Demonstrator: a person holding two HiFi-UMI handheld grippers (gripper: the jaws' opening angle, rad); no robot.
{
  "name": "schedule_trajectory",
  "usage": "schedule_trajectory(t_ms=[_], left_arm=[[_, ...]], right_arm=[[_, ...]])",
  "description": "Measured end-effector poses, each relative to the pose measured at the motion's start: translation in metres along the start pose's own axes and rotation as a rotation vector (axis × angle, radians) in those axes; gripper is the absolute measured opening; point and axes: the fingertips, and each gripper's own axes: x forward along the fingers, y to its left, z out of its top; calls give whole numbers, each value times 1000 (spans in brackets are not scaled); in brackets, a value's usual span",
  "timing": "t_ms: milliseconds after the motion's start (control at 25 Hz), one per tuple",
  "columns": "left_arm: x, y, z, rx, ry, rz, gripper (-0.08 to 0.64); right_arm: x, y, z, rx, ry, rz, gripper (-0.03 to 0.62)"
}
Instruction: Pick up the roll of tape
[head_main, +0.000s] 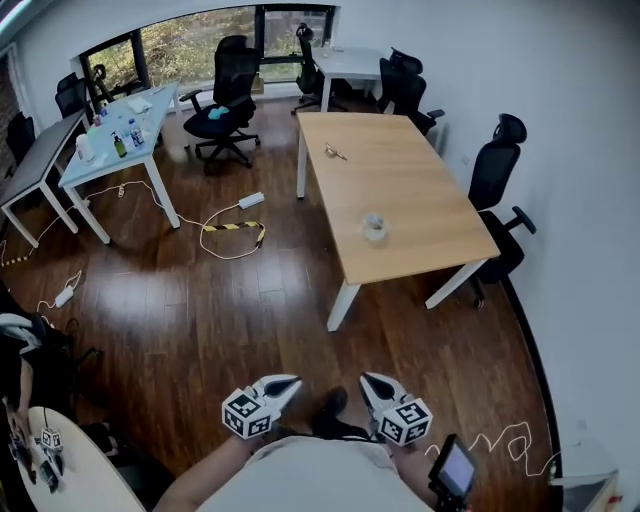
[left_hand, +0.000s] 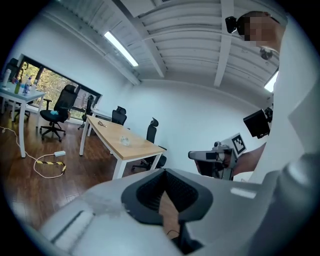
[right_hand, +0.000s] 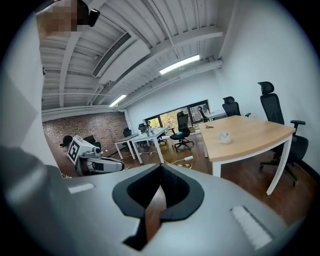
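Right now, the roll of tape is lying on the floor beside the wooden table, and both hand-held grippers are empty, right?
Not quite. The roll of tape lies on top of the wooden table, not on the floor; the head view shows it. The left hand-held gripper and right hand-held gripper are empty, as you said.

The person wears a pale, off-white shirt (head_main: 318, 468) and a dark shoe (head_main: 329, 407), with a small black camera (left_hand: 231, 23) on the head. The left gripper (head_main: 290, 382) and right gripper (head_main: 368, 381) have smooth whitish-grey shells with black ribbed pads. Each carries a cube (head_main: 250, 413) of black-and-white square markers.
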Motion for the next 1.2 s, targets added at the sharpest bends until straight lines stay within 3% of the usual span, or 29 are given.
schedule_trajectory(t_ms=[120,280,640,1200], left_arm=[[24,12,15,12,18,-2,6],[64,23,40,83,50,-44,6],[176,53,95,98,99,-35,6],[241,67,91,34,178,-83,6]], right_arm=[[20,-25,15,6,-4,20,6],[43,-66,33,12,-22,39,6],[54,-153,75,64,-43,73,6],[54,-230,65,136,-28,-20,6]])
